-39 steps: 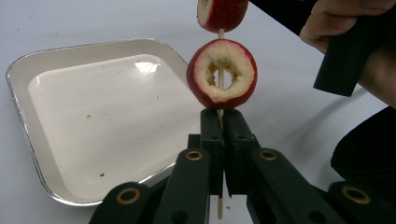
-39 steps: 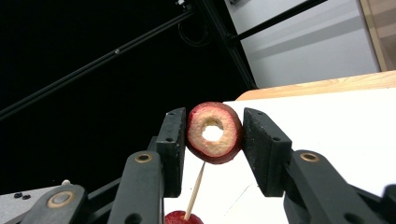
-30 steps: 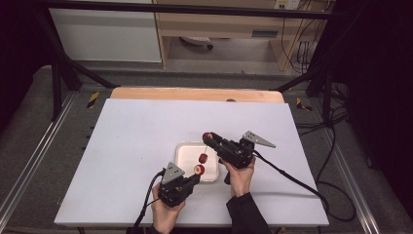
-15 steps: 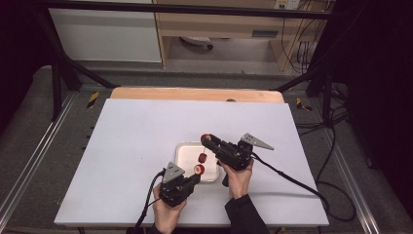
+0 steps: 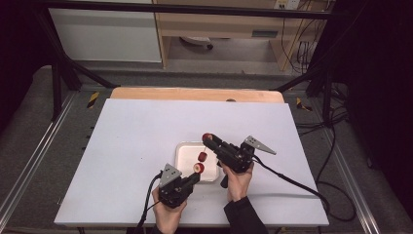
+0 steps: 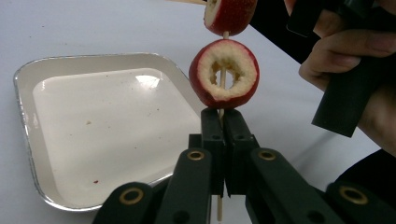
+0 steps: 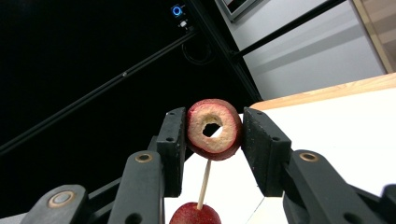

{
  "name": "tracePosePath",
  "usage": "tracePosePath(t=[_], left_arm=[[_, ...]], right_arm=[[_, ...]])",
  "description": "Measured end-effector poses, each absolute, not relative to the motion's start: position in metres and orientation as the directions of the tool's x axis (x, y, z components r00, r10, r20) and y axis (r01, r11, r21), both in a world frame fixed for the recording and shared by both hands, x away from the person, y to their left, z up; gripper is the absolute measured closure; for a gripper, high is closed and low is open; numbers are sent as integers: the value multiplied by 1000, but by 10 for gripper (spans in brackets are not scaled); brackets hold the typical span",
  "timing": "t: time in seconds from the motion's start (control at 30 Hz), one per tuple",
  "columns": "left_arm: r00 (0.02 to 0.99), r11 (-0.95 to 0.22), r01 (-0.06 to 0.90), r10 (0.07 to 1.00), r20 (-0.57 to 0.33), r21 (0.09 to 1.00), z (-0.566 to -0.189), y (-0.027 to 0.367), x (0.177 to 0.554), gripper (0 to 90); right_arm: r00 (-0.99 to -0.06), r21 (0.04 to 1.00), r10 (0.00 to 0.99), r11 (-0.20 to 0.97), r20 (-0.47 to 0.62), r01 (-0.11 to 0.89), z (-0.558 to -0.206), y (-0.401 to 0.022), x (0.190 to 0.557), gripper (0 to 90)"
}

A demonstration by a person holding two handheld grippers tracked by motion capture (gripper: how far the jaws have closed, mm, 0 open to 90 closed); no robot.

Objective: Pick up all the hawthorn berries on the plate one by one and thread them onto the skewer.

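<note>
At the lower centre of the high view, the left gripper (image 5: 194, 178) has its fingers (image 6: 212, 135) pressed together on a thin wooden skewer (image 6: 222, 77), seen close in the left gripper view. Threaded on it are two cored red fruit rings (image 6: 224, 73), held over the near right edge of a white foil-rimmed tray (image 5: 184, 155) on the white worktop (image 5: 136, 141). Just right of centre, the right gripper (image 5: 208, 140) has its fingers (image 7: 173, 140) clamped on a third fruit ring (image 7: 214, 129), poised at the skewer's tip. Beyond the worktop's far edge runs a wooden board (image 5: 195, 94).
</note>
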State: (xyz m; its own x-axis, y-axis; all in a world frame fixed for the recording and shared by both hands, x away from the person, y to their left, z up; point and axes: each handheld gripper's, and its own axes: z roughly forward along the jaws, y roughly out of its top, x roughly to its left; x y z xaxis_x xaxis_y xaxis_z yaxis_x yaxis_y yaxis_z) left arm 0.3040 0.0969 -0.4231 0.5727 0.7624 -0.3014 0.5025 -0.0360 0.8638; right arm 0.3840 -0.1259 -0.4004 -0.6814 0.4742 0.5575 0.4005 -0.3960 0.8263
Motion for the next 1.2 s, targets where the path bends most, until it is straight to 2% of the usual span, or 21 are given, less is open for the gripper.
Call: tracePosePath(t=[0.5,0.73,1.13,1.2], left_arm=[[578,-19,486,756,-306,874,-423,95,299,892],[560,12,485,764,-321,874,-423,97,299,893],[557,20,480,765,-322,877,-426,96,299,893],[564,-1,471,769,-300,882,-427,95,298,893]], right_arm=[[-662,806,464,-409,588,429,-402,-124,381,617],[-670,786,425,-436,609,437,-411,-117,376,620],[-683,814,449,-386,576,433,-410,-120,370,624],[-685,816,448,-382,575,434,-410,-120,371,624]])
